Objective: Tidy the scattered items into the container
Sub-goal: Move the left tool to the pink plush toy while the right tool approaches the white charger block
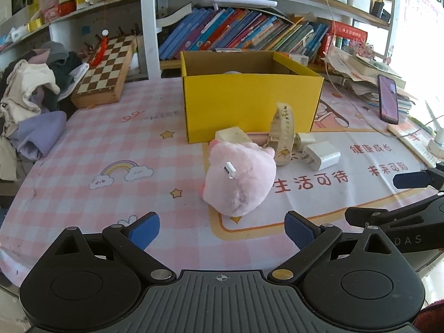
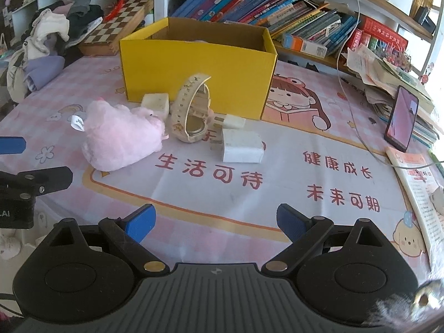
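A yellow cardboard box [image 1: 249,102] [image 2: 194,69] stands open on the table. In front of it lie a pink plush toy [image 1: 238,177] [image 2: 122,141], a cream watch [image 1: 283,133] [image 2: 191,111] standing on edge, a white charger [image 1: 322,155] [image 2: 241,147], a smaller white plug [image 1: 305,138] [image 2: 233,122] and a cream block [image 1: 233,136] [image 2: 155,102]. My left gripper [image 1: 222,230] is open and empty, just short of the plush. My right gripper [image 2: 215,222] is open and empty, well short of the charger.
A chessboard case [image 1: 105,69] and a heap of clothes [image 1: 33,97] lie at the left. A phone [image 1: 388,98] [image 2: 402,119] leans on paper stacks at the right, with a cable across the table. Bookshelves [image 1: 244,33] stand behind the box.
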### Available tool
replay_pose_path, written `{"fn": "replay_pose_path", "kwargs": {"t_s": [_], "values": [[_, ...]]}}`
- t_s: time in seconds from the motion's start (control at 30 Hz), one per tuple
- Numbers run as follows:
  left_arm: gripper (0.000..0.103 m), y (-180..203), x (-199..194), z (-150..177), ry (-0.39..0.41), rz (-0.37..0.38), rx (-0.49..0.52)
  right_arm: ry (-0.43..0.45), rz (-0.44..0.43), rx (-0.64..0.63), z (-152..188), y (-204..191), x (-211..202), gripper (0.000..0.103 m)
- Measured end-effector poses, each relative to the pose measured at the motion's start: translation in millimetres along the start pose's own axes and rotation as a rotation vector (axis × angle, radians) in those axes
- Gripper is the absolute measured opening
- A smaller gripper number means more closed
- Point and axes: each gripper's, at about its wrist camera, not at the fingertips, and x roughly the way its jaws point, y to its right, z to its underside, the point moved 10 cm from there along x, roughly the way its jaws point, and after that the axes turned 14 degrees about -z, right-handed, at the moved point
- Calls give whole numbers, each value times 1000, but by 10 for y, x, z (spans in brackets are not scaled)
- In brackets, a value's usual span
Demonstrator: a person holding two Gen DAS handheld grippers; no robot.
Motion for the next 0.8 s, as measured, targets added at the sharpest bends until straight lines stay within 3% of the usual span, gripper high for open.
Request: {"fn": "replay_pose_path", "kwargs": {"t_s": [0.47,0.8], "values": [[98,76,103,-18,-15,17,8,-28,-7,9,-19,57,110,95],[98,147,251,-144,-9,15,13,-39,-26,-1,-216,174,312,92]]}}
